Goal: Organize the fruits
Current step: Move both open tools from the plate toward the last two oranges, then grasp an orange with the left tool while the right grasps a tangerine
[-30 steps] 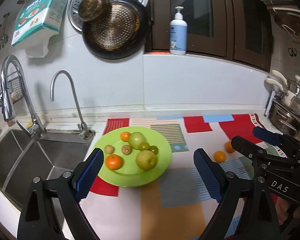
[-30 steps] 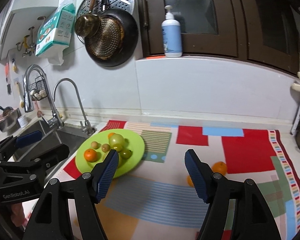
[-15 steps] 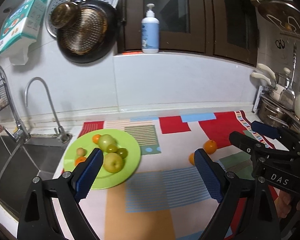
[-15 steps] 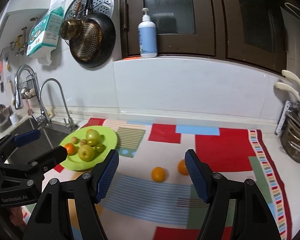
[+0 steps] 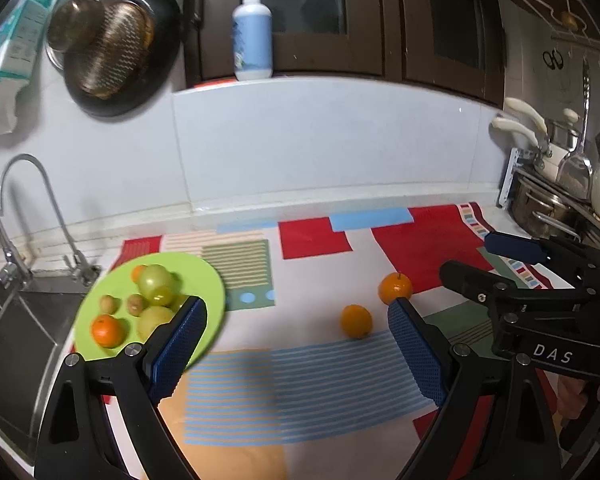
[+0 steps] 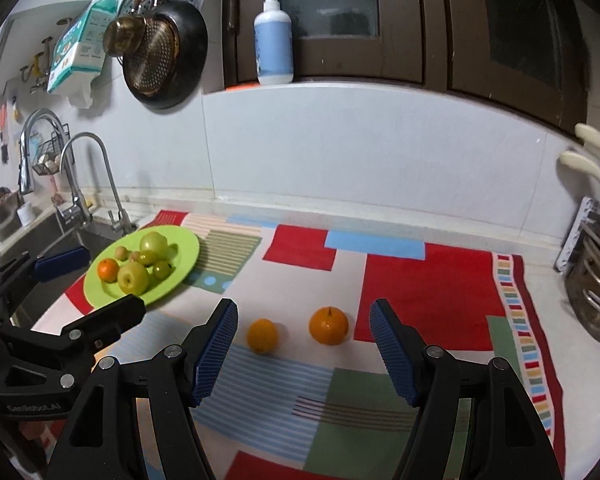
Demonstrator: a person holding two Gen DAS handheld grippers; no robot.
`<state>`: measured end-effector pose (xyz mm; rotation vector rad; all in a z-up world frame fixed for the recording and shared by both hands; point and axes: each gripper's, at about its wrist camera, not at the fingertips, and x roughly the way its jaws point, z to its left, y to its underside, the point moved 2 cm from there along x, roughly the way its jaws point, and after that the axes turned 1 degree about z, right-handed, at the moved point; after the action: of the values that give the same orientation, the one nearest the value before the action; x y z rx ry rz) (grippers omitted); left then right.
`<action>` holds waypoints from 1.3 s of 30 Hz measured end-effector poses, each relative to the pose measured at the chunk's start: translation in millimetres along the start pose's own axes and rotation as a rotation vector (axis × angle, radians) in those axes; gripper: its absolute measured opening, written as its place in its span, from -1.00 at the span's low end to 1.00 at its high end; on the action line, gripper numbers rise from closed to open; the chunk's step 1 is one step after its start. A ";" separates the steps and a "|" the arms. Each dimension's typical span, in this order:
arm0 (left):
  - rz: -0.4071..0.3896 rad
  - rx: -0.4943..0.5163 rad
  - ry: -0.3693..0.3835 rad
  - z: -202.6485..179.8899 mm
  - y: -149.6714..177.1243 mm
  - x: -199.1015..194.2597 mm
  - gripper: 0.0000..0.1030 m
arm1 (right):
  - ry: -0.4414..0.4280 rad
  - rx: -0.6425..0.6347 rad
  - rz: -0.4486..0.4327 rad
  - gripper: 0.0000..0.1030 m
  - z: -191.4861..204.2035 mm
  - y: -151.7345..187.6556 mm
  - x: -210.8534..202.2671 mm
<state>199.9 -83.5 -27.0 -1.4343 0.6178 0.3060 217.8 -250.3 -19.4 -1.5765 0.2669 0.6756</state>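
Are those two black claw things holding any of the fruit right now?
No. The left gripper and the right gripper are both open and empty. The two oranges lie free on the mat.

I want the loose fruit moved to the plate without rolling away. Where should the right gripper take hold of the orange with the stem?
Grip the stemmed orange across its widest middle, coming from the near side and above. It sits stem-up on the mat, apart from the smaller orange, and already lies ahead of the open right gripper, so the pads can probably straddle it.
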 end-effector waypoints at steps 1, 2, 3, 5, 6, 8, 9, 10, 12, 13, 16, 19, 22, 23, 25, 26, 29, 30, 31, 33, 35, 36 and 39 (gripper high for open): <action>0.009 -0.001 0.005 -2.8 0.4 6.0 0.80 | -0.009 -0.001 0.009 0.34 -3.5 1.3 4.9; 0.017 -0.003 0.005 -4.1 0.9 10.3 0.80 | -0.016 -0.002 0.017 0.34 -6.1 2.7 8.6; 0.028 -0.004 0.008 -6.1 1.7 14.7 0.80 | -0.022 -0.003 0.027 0.34 -9.1 4.0 13.4; 0.054 0.001 0.022 -11.1 4.3 25.8 0.80 | -0.034 -0.005 0.046 0.34 -14.8 6.9 22.6; 0.065 0.006 0.026 -13.3 5.6 30.5 0.80 | -0.038 -0.009 0.054 0.34 -17.5 8.3 27.4; 0.086 0.023 0.034 -18.2 8.4 42.1 0.79 | -0.044 -0.018 0.070 0.34 -22.5 11.0 36.2; 0.096 0.032 0.037 -20.4 9.8 48.5 0.79 | -0.051 -0.025 0.080 0.34 -24.3 11.6 41.4; 0.106 0.037 0.042 -22.3 11.0 54.0 0.79 | -0.060 -0.032 0.091 0.34 -26.0 12.3 47.0; 0.125 0.042 0.056 -24.9 12.5 63.7 0.77 | -0.074 -0.048 0.116 0.34 -28.7 13.3 57.6; 0.140 0.048 0.063 -26.6 13.8 70.3 0.73 | -0.081 -0.054 0.129 0.34 -29.9 14.1 63.3; 0.168 0.075 0.077 -31.4 16.3 83.2 0.65 | -0.089 -0.074 0.156 0.34 -32.8 15.7 77.6; 0.191 0.087 0.095 -35.0 17.7 94.5 0.57 | -0.100 -0.096 0.178 0.34 -33.7 18.2 89.5; 0.213 0.094 0.119 -37.3 19.4 106.4 0.53 | -0.103 -0.109 0.207 0.33 -35.5 22.1 102.7; 0.218 0.098 0.118 -37.9 19.9 109.3 0.50 | -0.104 -0.106 0.214 0.32 -36.5 23.2 106.4; 0.227 0.105 0.119 -38.8 20.7 114.8 0.44 | -0.111 -0.102 0.229 0.28 -38.6 25.4 113.7; 0.234 0.103 0.125 -39.1 21.1 118.0 0.38 | -0.115 -0.101 0.234 0.23 -39.0 26.3 116.2; 0.250 0.094 0.144 -37.8 19.7 124.6 0.25 | -0.126 -0.103 0.244 0.19 -39.5 28.3 122.1; 0.256 0.092 0.147 -37.5 19.3 126.6 0.20 | -0.129 -0.100 0.246 0.15 -39.7 28.6 123.9; 0.262 0.088 0.155 -36.9 19.1 129.2 0.13 | -0.133 -0.095 0.249 0.13 -40.0 28.8 125.7; 0.275 0.075 0.171 -35.8 18.6 133.1 0.03 | -0.147 -0.086 0.254 0.03 -39.9 28.8 128.5; 0.286 0.066 0.190 -35.5 18.5 135.0 -0.13 | -0.156 -0.080 0.257 0.00 -39.6 29.0 130.4; 0.289 0.065 0.196 -35.3 18.7 135.5 -0.17 | -0.160 -0.075 0.257 -0.06 -39.4 29.0 131.0; 0.294 0.057 0.215 -35.8 20.5 135.6 -0.34 | -0.172 -0.071 0.255 -0.17 -36.6 29.1 131.4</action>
<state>290.7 -138.1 -121.2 -1.3308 1.0092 0.3640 316.0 -260.5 -117.8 -1.5552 0.3219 1.0230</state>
